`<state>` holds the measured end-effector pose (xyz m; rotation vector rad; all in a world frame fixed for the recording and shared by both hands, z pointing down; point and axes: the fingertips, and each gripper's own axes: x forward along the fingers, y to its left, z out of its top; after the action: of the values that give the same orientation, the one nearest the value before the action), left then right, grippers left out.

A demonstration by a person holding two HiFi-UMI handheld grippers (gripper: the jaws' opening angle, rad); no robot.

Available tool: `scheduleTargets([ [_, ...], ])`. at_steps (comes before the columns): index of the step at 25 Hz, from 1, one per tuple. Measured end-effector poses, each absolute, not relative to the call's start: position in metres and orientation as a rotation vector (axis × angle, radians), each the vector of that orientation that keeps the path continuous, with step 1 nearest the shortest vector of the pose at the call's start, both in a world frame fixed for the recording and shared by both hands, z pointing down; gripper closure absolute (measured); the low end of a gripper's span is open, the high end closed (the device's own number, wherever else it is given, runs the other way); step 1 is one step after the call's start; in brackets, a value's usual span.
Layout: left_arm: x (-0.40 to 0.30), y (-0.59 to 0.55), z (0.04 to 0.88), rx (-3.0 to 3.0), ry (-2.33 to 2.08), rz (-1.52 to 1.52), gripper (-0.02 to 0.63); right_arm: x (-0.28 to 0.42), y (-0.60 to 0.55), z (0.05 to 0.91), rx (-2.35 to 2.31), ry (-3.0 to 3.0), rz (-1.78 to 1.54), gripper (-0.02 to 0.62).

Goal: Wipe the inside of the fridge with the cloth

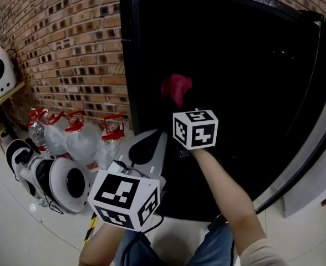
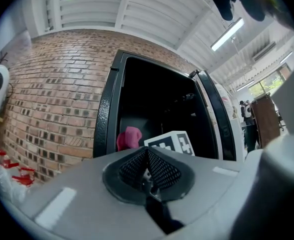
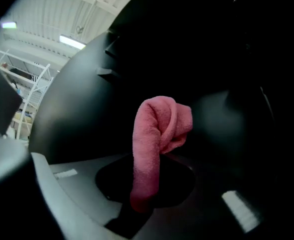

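we are noting, from the left, clear plastic bottles (image 1: 77, 137) standing by the brick wall, apart from the work. the left gripper (image 1: 147, 148) is idling in front of the fridge (image 1: 127, 65), its jaws pressed together on nothing. the right gripper (image 1: 181, 105) is pinching the pink cloth (image 1: 176, 87), which is standing bunched inside the dark cavity; we cannot tell whether it is touching a wall. we are advising pressing the cloth flat against the lining and sweeping in overlapping passes, grip firm.
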<state>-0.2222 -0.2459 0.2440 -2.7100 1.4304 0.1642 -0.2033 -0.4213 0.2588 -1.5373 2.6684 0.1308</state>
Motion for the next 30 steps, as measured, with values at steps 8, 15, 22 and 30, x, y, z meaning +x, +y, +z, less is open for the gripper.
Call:
scheduleTargets([
  [8,-0.216,-0.236,0.254,-2.695,1.386,0.128,0.591,-0.181,-0.495,0.280,-1.763,2.661,0.157,0.541],
  [15,-0.218,-0.237,0.268,-2.698,1.391,0.075,0.591,-0.160,-0.524,0.293,-1.901,2.577,0.116,0.541],
  [22,-0.210,-0.244,0.267,-2.715,1.378,0.110,0.591,-0.102,-0.519,0.286,-2.102,2.432,0.157,0.541],
  [30,-0.189,-0.243,0.272,-2.759,1.322,0.105,0.591,-0.019,-0.503,0.287,-2.330,2.178,0.088,0.541],
])
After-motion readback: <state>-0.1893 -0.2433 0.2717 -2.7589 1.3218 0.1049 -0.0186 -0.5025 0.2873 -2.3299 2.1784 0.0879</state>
